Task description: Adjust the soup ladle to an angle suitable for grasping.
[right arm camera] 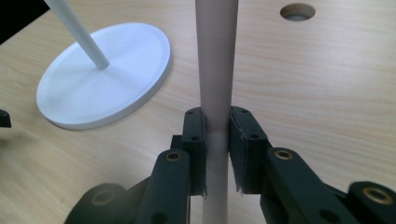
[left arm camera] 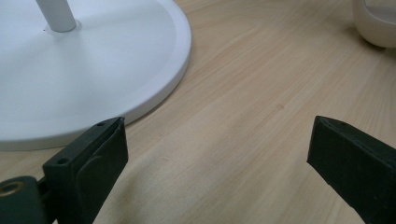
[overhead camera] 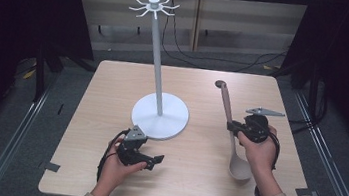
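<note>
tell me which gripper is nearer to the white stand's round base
Left. The left gripper sits open just in front of the round base, close to its near rim. The right gripper is off to the base's right, shut on the ladle handle.

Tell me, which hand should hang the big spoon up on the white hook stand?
Probably the right. The right gripper is already shut on the ladle handle, so it could lift it toward the hook stand. The left gripper sits open by the stand's base, holding nothing.
</note>
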Demonstrator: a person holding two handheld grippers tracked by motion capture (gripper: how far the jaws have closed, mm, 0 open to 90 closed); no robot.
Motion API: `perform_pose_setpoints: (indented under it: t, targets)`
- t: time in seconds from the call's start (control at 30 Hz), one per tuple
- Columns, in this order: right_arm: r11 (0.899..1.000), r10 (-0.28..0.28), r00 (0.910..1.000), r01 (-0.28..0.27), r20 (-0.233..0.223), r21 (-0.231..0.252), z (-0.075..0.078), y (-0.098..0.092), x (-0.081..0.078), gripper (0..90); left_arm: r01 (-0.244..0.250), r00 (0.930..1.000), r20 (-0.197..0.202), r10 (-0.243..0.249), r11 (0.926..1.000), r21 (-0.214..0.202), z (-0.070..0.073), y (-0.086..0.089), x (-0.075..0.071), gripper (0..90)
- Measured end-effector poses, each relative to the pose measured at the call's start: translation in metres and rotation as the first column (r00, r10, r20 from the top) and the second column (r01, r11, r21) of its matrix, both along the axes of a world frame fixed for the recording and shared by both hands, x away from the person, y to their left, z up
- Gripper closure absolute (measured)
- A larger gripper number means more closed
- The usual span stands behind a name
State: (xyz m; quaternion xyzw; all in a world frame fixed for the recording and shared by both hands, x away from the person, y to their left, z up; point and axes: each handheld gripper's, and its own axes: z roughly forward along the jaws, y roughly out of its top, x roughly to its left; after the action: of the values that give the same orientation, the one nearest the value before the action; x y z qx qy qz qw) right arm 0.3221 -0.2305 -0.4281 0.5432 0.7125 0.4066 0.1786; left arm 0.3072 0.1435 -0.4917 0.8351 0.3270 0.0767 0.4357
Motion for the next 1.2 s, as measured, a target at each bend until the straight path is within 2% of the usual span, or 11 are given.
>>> perform_pose_setpoints:
  t: [0.07,0.23,0.3,0.33,0.37,0.6,0.63,0.7,0.83,1.1,1.2]
  targets:
    - [1.000,0.003,0.9994,-0.003,0.034,0.009,0.003,0.002,-0.004,77.4,0.004,1.0000,0.001,-0.004,1.0000,0.000,0.000,0.001,0.001,4.9]
    - [0.999,-0.013,0.9965,0.010,0.083,0.034,0.006,0.001,-0.010,77.5,0.006,1.0000,0.001,-0.006,0.9999,-0.008,0.001,0.000,0.000,4.9]
    - [0.999,-0.022,0.9932,0.017,0.114,0.047,0.008,0.001,-0.012,77.5,0.014,0.9999,0.009,-0.014,0.9999,0.009,0.001,-0.002,0.000,4.9]
    - [0.998,-0.026,0.9903,0.018,0.137,0.056,0.009,0.001,-0.015,77.4,0.016,0.9999,0.004,-0.016,0.9999,0.002,0.001,-0.003,0.000,4.9]
    - [0.998,-0.026,0.9903,0.018,0.137,0.056,0.009,0.001,-0.015,77.4,0.019,0.9998,0.011,-0.019,0.9998,0.008,0.002,-0.004,0.000,4.9]
    - [0.997,-0.027,0.9792,0.013,0.201,0.070,0.021,0.006,-0.022,77.4,0.037,0.9993,0.007,-0.037,0.9990,-0.026,0.007,-0.013,0.000,4.9]
    - [0.997,-0.025,0.9740,0.009,0.225,0.073,0.024,0.008,-0.023,77.4,0.038,0.9992,0.012,-0.037,0.9987,-0.035,0.009,-0.014,0.000,4.9]
    - [0.997,-0.025,0.9724,0.008,0.232,0.074,0.025,0.009,-0.024,77.4,0.044,0.9989,0.016,-0.044,0.9976,-0.054,0.011,-0.016,0.000,4.9]
    - [0.996,-0.020,0.9610,-0.004,0.276,0.088,0.030,0.013,-0.025,77.5,0.056,0.9983,0.022,-0.054,0.9936,-0.098,0.018,-0.023,-0.001,4.9]
    - [0.995,0.007,0.9434,-0.040,0.332,0.093,0.043,0.023,-0.026,77.5,0.076,0.9959,0.059,-0.068,0.9879,-0.135,0.026,-0.039,-0.001,5.8]
    - [0.994,0.020,0.9420,-0.055,0.335,0.093,0.045,0.027,-0.026,77.5,0.080,0.9956,0.059,-0.072,0.9858,-0.147,0.028,-0.044,0.000,6.0]
